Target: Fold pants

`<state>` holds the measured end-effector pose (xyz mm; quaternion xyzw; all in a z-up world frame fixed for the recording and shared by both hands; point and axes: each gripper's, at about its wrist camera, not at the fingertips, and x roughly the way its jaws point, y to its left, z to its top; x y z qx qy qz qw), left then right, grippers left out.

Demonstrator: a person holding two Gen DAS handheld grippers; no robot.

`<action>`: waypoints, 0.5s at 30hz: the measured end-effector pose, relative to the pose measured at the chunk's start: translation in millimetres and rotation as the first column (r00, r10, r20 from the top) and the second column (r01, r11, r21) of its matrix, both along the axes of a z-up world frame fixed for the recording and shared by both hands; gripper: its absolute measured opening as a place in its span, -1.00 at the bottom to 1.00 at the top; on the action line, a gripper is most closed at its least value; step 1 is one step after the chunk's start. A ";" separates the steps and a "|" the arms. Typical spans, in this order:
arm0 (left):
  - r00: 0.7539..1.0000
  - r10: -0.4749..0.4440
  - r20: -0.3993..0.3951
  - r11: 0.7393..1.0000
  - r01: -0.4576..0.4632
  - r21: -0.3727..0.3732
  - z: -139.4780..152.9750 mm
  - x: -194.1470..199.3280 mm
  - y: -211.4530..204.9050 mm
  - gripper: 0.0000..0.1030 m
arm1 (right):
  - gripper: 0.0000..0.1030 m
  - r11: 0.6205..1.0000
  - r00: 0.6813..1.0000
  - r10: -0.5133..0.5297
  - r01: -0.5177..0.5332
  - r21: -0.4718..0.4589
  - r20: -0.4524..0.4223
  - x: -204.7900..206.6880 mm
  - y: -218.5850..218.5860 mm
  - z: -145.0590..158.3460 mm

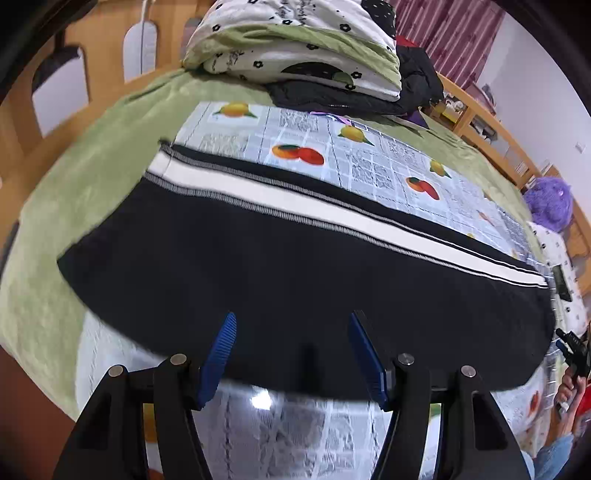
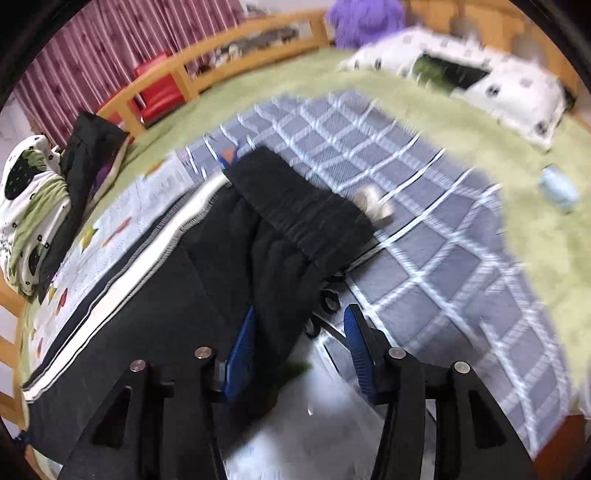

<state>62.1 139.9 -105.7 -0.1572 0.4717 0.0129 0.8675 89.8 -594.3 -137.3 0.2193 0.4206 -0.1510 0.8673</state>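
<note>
1. Black knit pants with a white side stripe are lying flat across the bed, on top of a light fruit-print sheet and a grey-blue checked blanket, running along the bed's near edge.
2. Left gripper is hovering at the near edge of the pants, blue ribbed fingers spread wide apart, released, nothing between them; whether the tips are touching the fabric is not clear.
3. Right gripper is sitting at the waistband end of the pants, jaws spread, not clenched; the left blue finger is lying against black fabric, the right one is over the checked blanket. Right wrist view is motion-blurred.
4. Elastic waistband is bunching up and pointing toward the far side of the bed; a pale drawstring tip is showing just beside it.
5. Green fuzzy bed cover is spreading under everything, out to the wooden bed rail.
6. Stack of folded white-and-green floral bedding is resting on dark clothing at the bed's far end.
7. White floral pillow and purple fluffy toy are sitting near the far corner.
8. No containers are showing.
</note>
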 end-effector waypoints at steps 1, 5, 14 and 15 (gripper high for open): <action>1.000 0.000 -0.003 0.999 0.000 -0.033 -4.5 -5.6 2.1 0.17 | -0.01 1.000 1.000 0.003 -0.003 -0.017 -0.003 -7.2 10.0 8.5; 1.000 0.025 0.004 0.993 -0.024 -0.120 -21.5 -29.0 13.0 0.17 | -0.01 0.985 0.995 0.093 -0.096 -0.140 -0.026 -16.7 75.4 45.3; 0.970 0.241 0.014 0.921 -0.224 -0.318 -58.7 -63.0 92.3 0.03 | -0.01 0.930 0.946 0.314 -0.290 -0.225 0.081 -35.3 250.9 107.9; 0.965 0.262 0.019 0.906 -0.239 -0.350 -62.1 -62.4 101.4 0.02 | -0.01 0.929 0.944 0.320 -0.295 -0.223 0.084 -31.0 263.2 111.5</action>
